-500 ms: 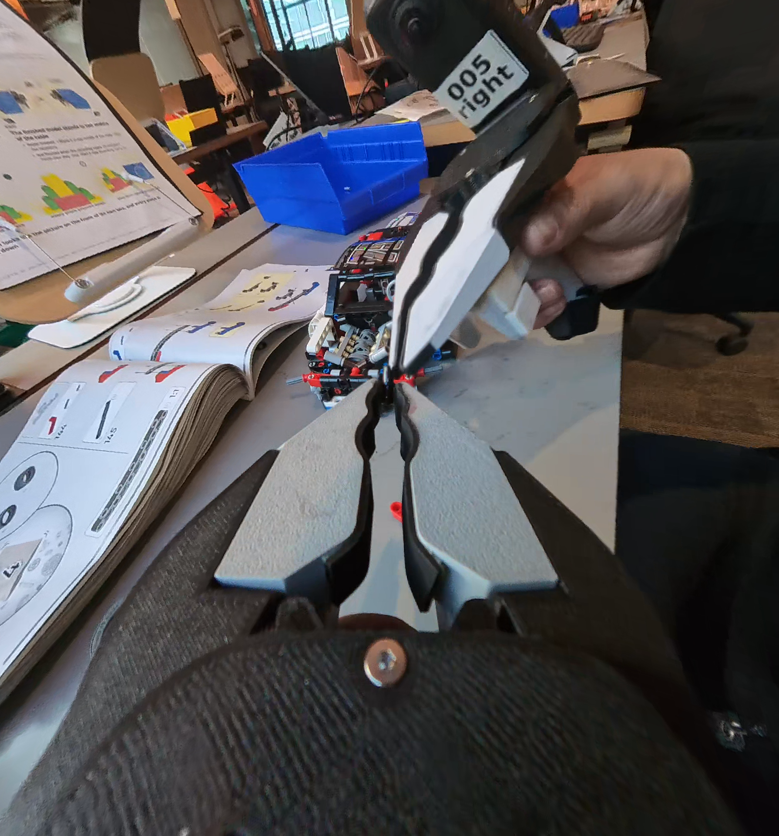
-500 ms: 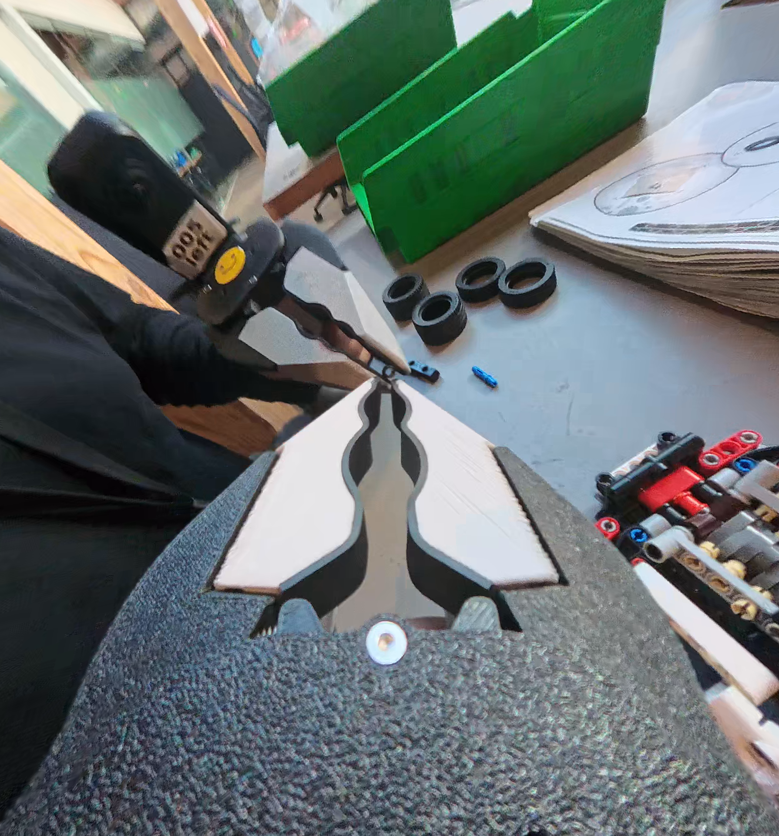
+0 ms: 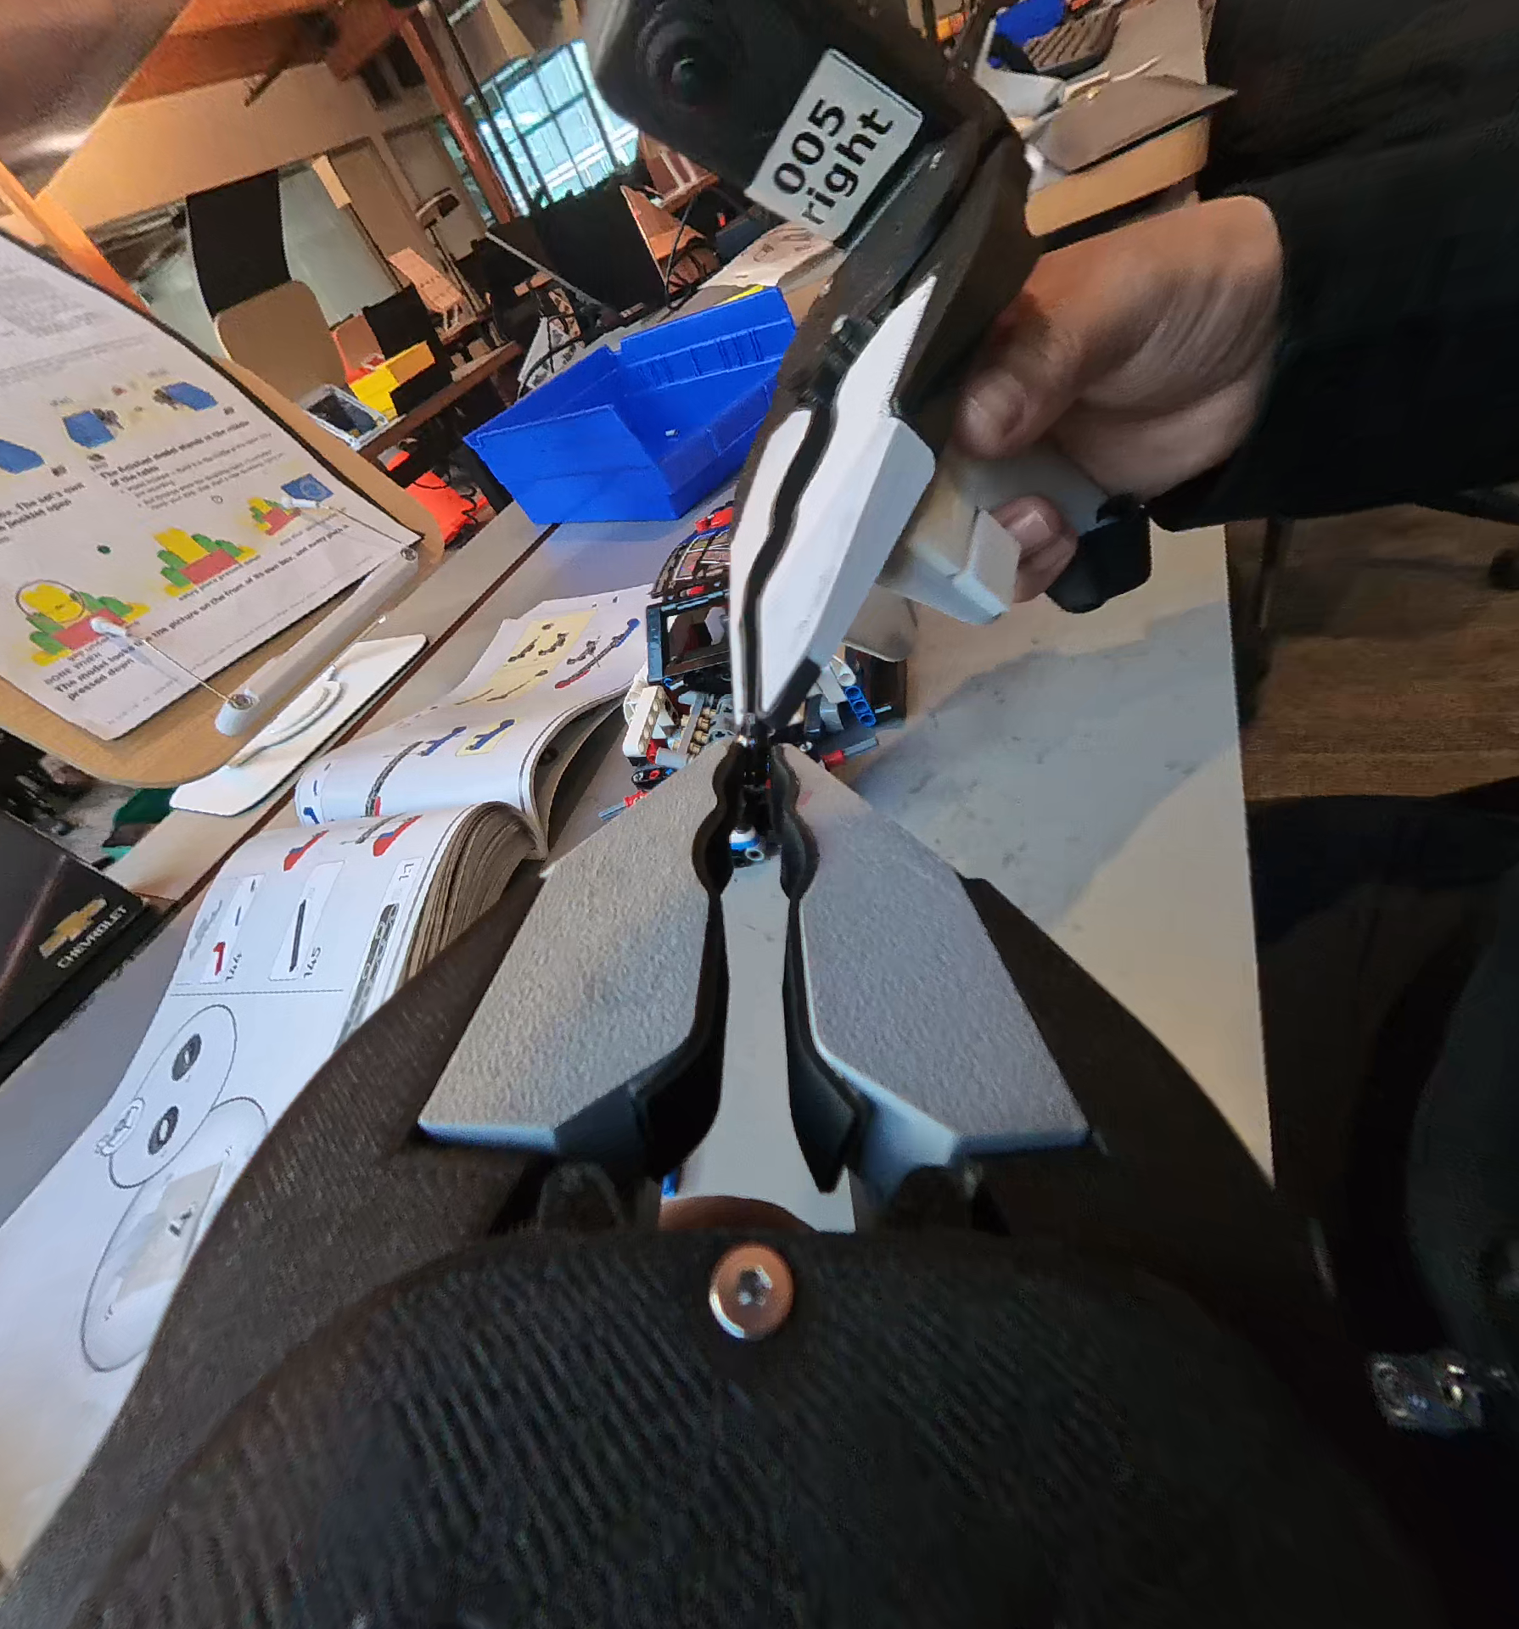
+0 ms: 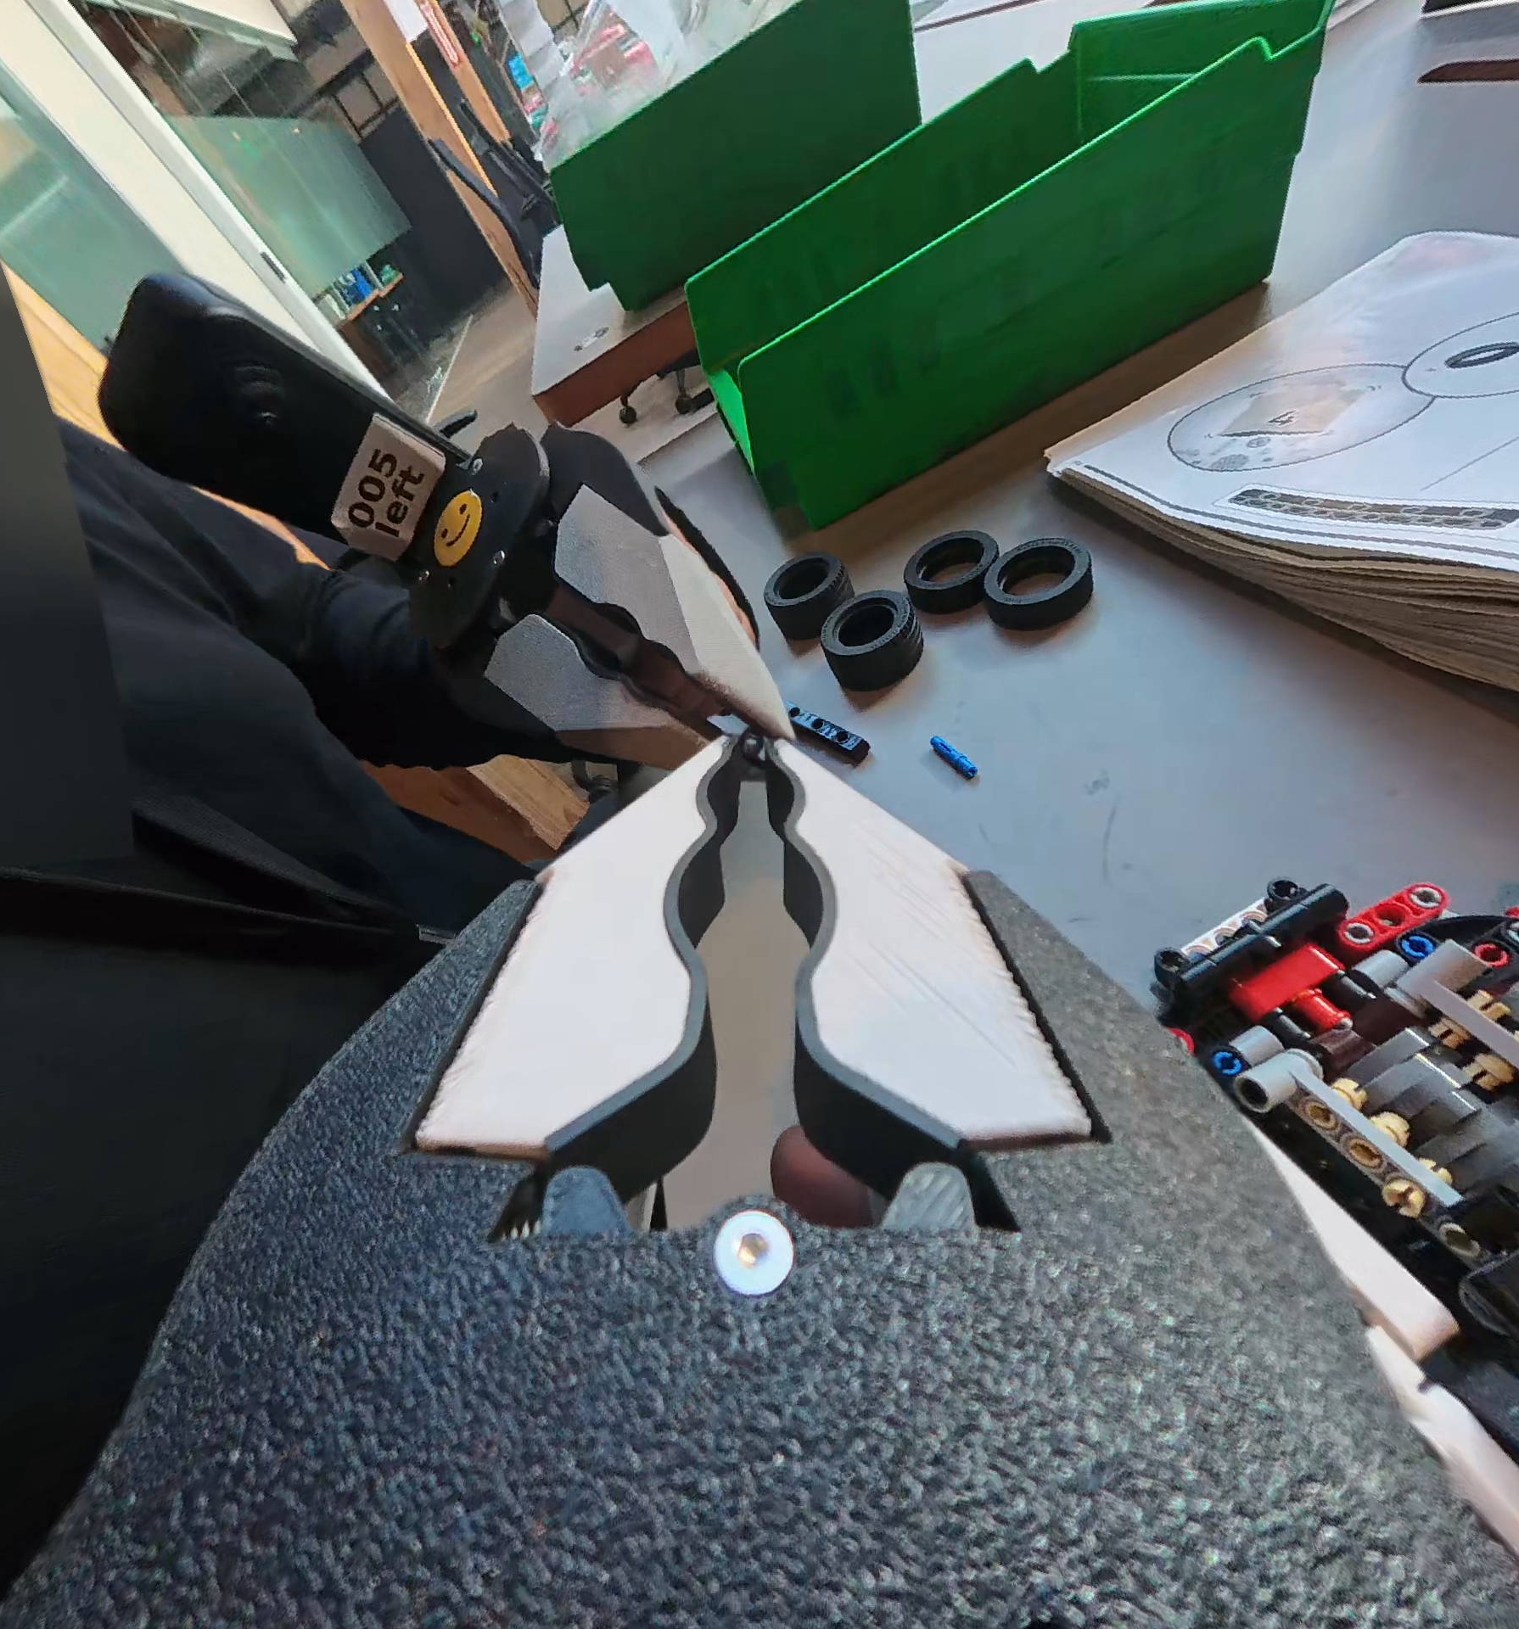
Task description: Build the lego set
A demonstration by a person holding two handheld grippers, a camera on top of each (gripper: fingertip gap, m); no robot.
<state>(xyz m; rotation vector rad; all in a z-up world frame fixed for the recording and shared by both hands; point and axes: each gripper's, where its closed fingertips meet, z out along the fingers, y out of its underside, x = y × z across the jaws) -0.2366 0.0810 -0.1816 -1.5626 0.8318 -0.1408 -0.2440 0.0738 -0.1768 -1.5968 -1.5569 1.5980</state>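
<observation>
Gripping a small black-and-blue piece (image 3: 749,829), your left gripper (image 3: 752,776) has its jaws nearly closed around it. Your right gripper (image 4: 752,749) meets it tip to tip above the desk (image 4: 1135,793), jaws pinched on the same piece. Beyond lie the half-built lego model (image 3: 694,696), four tyres (image 4: 871,635), the open manual (image 3: 403,846) and a blue bin (image 3: 641,432).

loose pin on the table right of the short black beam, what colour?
Blue. The loose pin shows best in the right wrist view.
</observation>
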